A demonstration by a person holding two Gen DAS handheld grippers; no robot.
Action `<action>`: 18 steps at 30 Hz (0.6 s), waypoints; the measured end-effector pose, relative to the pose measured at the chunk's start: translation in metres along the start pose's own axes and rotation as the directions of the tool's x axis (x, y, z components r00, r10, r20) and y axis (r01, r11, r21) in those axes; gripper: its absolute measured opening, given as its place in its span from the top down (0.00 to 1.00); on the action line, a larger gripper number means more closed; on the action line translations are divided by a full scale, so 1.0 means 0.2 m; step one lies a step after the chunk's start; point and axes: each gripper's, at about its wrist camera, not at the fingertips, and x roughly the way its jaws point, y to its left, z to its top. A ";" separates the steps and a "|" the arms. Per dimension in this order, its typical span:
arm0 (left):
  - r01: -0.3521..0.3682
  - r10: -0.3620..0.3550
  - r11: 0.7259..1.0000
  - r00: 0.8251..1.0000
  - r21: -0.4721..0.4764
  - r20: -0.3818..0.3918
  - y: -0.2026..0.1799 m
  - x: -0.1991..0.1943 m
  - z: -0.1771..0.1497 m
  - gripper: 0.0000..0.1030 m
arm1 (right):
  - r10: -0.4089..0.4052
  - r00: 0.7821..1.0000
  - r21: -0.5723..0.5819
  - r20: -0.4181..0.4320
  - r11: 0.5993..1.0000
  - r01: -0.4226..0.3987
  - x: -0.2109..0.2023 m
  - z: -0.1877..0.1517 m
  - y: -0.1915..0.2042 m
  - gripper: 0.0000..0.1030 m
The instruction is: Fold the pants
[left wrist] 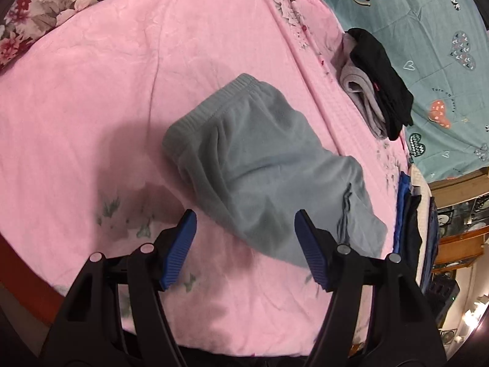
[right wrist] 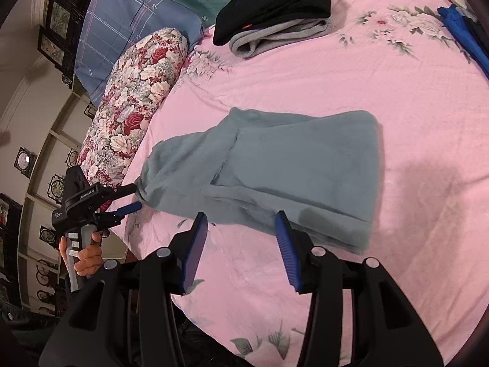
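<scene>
Grey-blue fleece pants (left wrist: 262, 165) lie folded on the pink bedspread (left wrist: 122, 91); they also show in the right wrist view (right wrist: 284, 171). The waistband points away in the left wrist view. My left gripper (left wrist: 244, 223) is open and empty, its blue pads just short of the near edge of the pants. In the right wrist view the left gripper (right wrist: 134, 197) sits open at the pants' left end. My right gripper (right wrist: 241, 223) is open and empty, just before the near folded edge.
A folded stack of black and grey clothes (right wrist: 275, 9) lies at the far side of the bed, also in the left wrist view (left wrist: 376, 82). A floral bolster (right wrist: 137, 101) lies along the left. More clothes (left wrist: 412, 223) sit at the bed's edge.
</scene>
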 end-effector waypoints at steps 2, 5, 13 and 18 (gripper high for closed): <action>-0.016 0.016 1.000 1.000 0.017 0.027 -0.01 0.03 0.03 0.34 | 0.006 1.000 0.016 0.009 1.000 -0.006 -0.02 -0.02 -0.02 0.54; -0.032 0.029 0.998 0.998 0.045 0.051 -0.06 0.09 0.11 0.21 | 0.012 1.000 0.025 0.004 1.000 -0.012 -0.02 -0.02 -0.03 0.54; -0.056 0.053 0.998 0.996 0.041 0.072 -0.07 0.21 0.25 0.88 | 0.006 1.000 0.019 0.007 1.000 -0.007 -0.03 -0.03 0.01 0.54; -0.020 0.004 0.996 0.982 0.083 0.186 -0.09 0.05 0.15 0.88 | -0.018 1.000 0.030 -0.010 0.999 0.018 0.01 -0.03 0.01 0.54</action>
